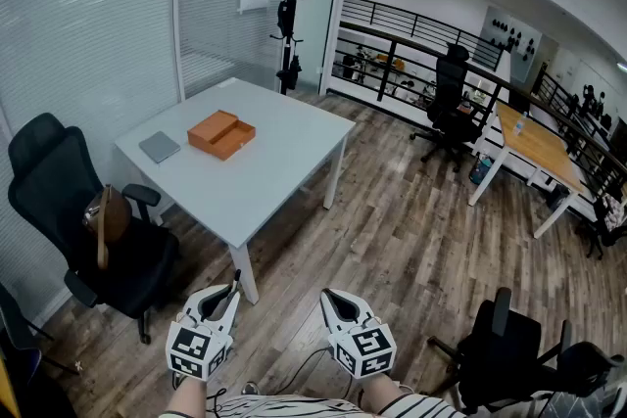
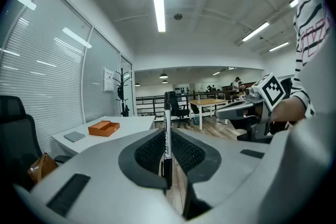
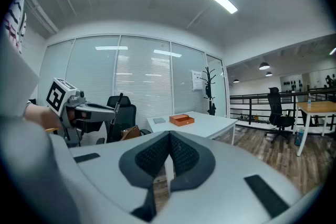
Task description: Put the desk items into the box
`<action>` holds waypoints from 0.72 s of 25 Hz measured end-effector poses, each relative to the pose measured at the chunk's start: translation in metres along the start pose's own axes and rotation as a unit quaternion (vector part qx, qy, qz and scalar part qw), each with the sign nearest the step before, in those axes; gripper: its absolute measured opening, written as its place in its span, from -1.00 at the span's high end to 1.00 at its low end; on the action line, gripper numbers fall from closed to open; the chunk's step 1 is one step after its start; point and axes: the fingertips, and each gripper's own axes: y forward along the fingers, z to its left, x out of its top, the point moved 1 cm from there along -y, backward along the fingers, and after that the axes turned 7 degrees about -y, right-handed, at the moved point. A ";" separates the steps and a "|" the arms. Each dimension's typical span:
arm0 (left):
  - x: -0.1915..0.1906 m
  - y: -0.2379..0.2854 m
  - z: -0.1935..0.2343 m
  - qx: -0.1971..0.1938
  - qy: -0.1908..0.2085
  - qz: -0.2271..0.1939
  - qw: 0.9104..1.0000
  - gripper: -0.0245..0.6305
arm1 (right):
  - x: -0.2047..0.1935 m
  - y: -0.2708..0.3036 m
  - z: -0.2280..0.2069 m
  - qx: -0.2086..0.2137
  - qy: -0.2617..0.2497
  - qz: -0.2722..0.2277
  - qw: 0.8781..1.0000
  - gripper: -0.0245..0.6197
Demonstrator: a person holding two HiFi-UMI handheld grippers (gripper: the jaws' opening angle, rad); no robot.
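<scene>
An open orange box (image 1: 221,134) sits on the white table (image 1: 274,162), with a flat grey pad (image 1: 160,147) beside it on the left. Both grippers hover low over the wooden floor, well short of the table. My left gripper (image 1: 232,289) is shut on a black-and-white marker pen (image 2: 166,128), which stands upright between its pads. My right gripper (image 1: 331,297) is shut with nothing in it. The left gripper view shows the orange box (image 2: 103,128) far off and the right gripper (image 2: 252,107) alongside. The right gripper view shows the box (image 3: 181,119) and the left gripper (image 3: 79,110) with the pen.
A black office chair (image 1: 59,201) with a brown bag (image 1: 106,215) on it stands at the table's left corner. Another black chair (image 1: 509,348) is at lower right. A coat stand (image 1: 291,15), a railing (image 1: 411,44) and a wooden desk (image 1: 534,142) lie beyond.
</scene>
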 end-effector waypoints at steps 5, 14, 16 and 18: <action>-0.009 0.005 -0.020 0.023 -0.015 0.000 1.000 0.76 | -0.007 -0.016 -0.017 0.015 0.005 -0.008 1.000 0.84; -0.018 0.035 -0.003 0.042 -0.027 0.011 0.999 0.76 | -0.020 0.010 -0.042 0.030 0.025 0.000 0.999 0.84; -0.018 0.052 0.011 0.037 -0.029 0.012 0.999 0.76 | -0.021 0.029 -0.050 0.026 0.028 0.005 0.999 0.84; -0.017 0.070 0.030 0.030 -0.028 0.015 0.999 0.76 | -0.020 0.052 -0.057 0.018 0.030 0.009 0.999 0.84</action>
